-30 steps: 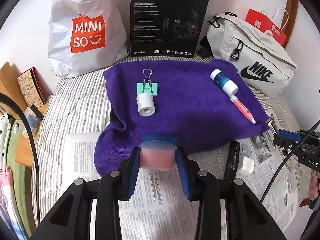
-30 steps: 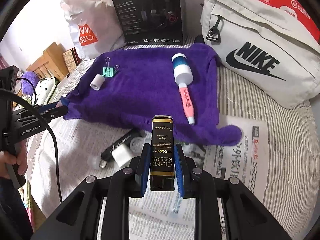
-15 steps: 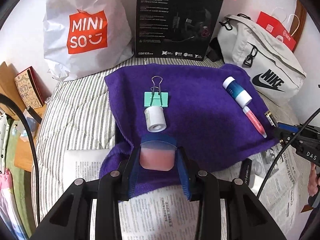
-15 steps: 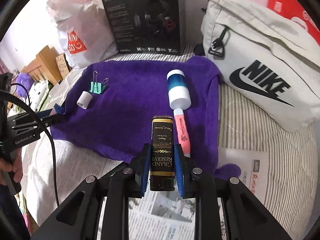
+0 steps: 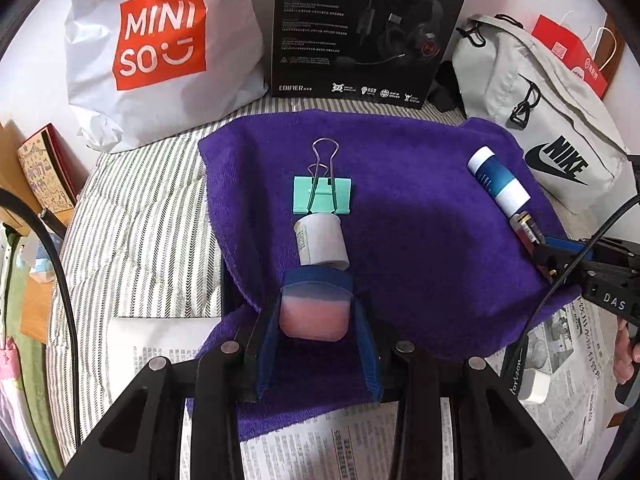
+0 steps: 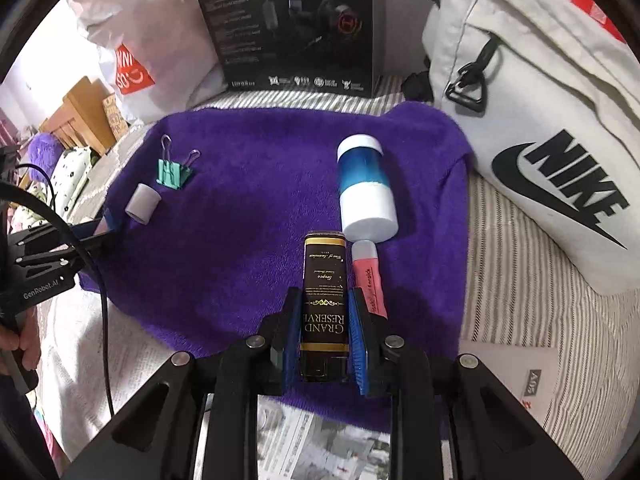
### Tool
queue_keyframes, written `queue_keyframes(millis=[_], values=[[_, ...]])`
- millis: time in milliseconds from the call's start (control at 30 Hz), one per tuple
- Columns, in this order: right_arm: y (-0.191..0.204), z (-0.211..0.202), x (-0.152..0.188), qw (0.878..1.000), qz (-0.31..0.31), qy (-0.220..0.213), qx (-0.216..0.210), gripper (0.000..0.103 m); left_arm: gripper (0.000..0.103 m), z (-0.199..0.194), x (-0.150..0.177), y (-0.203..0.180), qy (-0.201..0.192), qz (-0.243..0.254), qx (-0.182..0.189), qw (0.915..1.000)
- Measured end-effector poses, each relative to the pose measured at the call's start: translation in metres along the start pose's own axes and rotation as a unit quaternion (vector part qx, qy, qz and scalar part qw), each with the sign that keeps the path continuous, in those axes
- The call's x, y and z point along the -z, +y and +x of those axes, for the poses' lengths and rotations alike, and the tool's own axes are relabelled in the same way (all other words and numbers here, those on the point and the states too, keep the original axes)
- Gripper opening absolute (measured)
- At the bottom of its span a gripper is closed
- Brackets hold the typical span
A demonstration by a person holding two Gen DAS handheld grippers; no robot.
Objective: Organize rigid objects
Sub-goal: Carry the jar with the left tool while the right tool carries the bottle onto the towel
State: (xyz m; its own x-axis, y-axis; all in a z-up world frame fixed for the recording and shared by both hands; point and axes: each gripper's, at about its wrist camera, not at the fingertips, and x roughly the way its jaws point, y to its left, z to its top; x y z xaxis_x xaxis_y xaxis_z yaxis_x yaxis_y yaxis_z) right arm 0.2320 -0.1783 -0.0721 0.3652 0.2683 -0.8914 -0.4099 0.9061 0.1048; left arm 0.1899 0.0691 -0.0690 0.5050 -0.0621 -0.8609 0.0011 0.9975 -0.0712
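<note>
My left gripper point(image 5: 314, 320) is shut on a small pink jar with a blue lid point(image 5: 314, 312), held over the near edge of the purple towel point(image 5: 420, 240), just behind a white roll point(image 5: 320, 242) and a green binder clip point(image 5: 322, 194). My right gripper point(image 6: 323, 320) is shut on a black "Grand Reserve" box point(image 6: 323, 300), held over the towel point(image 6: 248, 240) beside a pink tube point(image 6: 368, 276) and a blue-and-white bottle point(image 6: 366, 192). The roll point(image 6: 142, 203) and the clip point(image 6: 172, 174) also show in the right wrist view.
A Miniso bag point(image 5: 160, 48), a black headset box point(image 5: 368, 28) and a Nike bag point(image 5: 552, 120) stand behind the towel. Newspaper point(image 5: 580, 360) with a black pen point(image 5: 516, 368) and a white cap lies at the near right. A striped sheet point(image 5: 132, 220) lies left.
Both grippers have moved forward over the purple towel with their objects still held. The left now sits close behind the white roll, the right beside the pink tube.
</note>
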Motion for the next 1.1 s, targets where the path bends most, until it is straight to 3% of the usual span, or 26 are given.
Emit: queue_keyframes(millis=[233, 1100], values=[[0.006, 0.021, 0.0, 1.0, -0.009, 0.02, 0.001, 0.023, 0.035, 0.01, -0.003, 0.001, 0.013, 0.005, -0.004, 0.9999], [0.007, 0.019, 0.004, 0.999, -0.053, 0.003, -0.002, 0.024, 0.035, 0.023, -0.004, -0.014, 0.034, 0.04, -0.035, 0.998]])
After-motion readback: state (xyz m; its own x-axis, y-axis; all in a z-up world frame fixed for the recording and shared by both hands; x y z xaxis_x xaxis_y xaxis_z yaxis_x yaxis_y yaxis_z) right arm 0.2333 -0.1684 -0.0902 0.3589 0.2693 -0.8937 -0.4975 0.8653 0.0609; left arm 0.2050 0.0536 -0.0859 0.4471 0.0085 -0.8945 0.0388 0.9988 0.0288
